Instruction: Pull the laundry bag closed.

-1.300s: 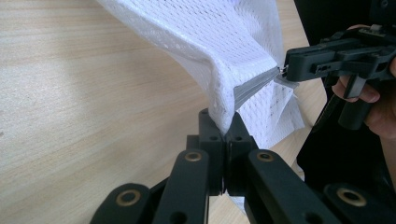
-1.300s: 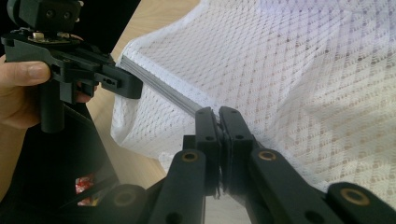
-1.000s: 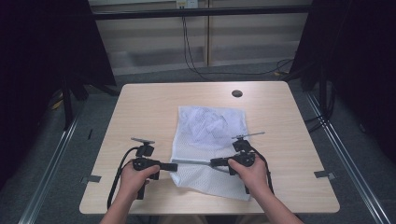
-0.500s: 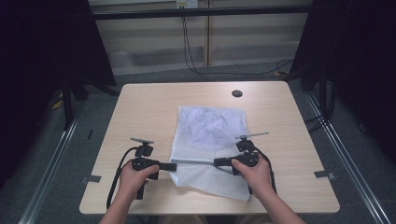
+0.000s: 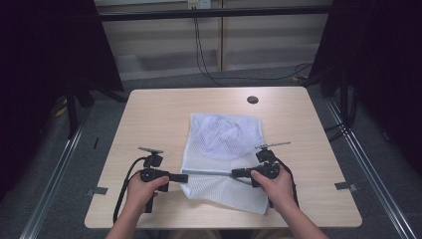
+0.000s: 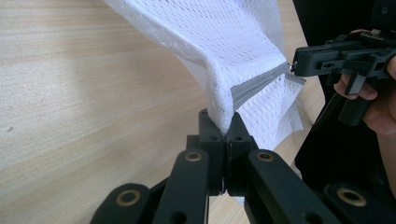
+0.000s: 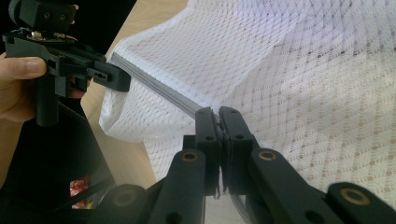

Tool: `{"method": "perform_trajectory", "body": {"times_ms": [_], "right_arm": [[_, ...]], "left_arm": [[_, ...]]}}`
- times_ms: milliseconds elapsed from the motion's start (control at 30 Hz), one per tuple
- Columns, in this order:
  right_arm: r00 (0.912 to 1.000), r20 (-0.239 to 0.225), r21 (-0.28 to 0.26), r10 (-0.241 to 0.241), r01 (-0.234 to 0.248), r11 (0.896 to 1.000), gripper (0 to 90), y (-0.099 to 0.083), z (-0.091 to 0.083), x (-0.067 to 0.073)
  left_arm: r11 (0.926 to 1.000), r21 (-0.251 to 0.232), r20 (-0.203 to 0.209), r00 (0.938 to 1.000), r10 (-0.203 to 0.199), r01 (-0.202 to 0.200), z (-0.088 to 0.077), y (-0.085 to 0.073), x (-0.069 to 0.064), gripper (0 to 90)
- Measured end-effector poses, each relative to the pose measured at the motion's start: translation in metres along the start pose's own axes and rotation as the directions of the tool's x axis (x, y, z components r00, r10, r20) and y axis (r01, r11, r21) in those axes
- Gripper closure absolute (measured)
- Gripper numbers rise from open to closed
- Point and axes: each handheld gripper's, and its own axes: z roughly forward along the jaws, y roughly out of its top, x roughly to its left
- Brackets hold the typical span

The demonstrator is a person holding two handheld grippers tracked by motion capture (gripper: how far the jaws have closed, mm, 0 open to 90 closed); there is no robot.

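High view: I've got the mesh bag [image 5: 224, 149] lying mid-table [image 5: 159, 114], near edge lifted, grey zipper [image 5: 209, 173] stretched taut between my two grippers. Left gripper [image 5: 184, 177] is at the bag's left end of the zipper, right gripper [image 5: 235, 174] at the right end, both hands low near my edge of the table. From up there I can't tell how the fingers sit on the fabric.

Left gripper view settles it: fingers [image 6: 212, 135] pressed together, pinching a fold of bag [image 6: 224, 42] right where the zipper [image 6: 259, 84] tape ends. It also shows the right gripper [image 6: 296, 63] across from it, on the far zipper end.

Right gripper view: fingers [image 7: 208, 123] pressed together on the zipper [image 7: 159, 88] and mesh [image 7: 299, 93], left gripper [image 7: 126, 79] holding the other end. It also shows the bag sagging below the zipper line towards the table edge.
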Motion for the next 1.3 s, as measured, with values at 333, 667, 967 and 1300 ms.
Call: {"method": "perform_trajectory", "body": {"times_ms": [333, 667, 967, 1300], "right_arm": [[1.0, -0.003, 0.004, 0.001, -0.001, 1.0, 86.8, -0.001, -0.002, -0.002], [1.0, -0.005, -0.001, 0.003, -0.003, 1.0, 86.8, -0.002, -0.004, -0.003], [0.9999, -0.008, -0.002, 0.007, -0.007, 1.0, 86.8, -0.003, -0.004, -0.004], [0.9999, 0.005, -0.007, 0.015, -0.015, 1.0, 86.9, -0.005, -0.012, -0.01]], "left_arm": [[1.0, 0.005, 0.0, 1.0, -0.005, 0.005, 0.0, 0.0, 0.0, 89.0], [0.9998, 0.014, -0.002, 0.9999, 0.013, -0.013, 0.001, 0.0, 0.0, 89.0], [0.9999, 0.012, -0.001, 1.0, 0.006, -0.006, 0.001, 0.0, 0.0, 89.0], [0.9999, 0.013, -0.005, 0.9999, 0.01, -0.01, -0.002, 0.0, 0.002, 89.0]]}}
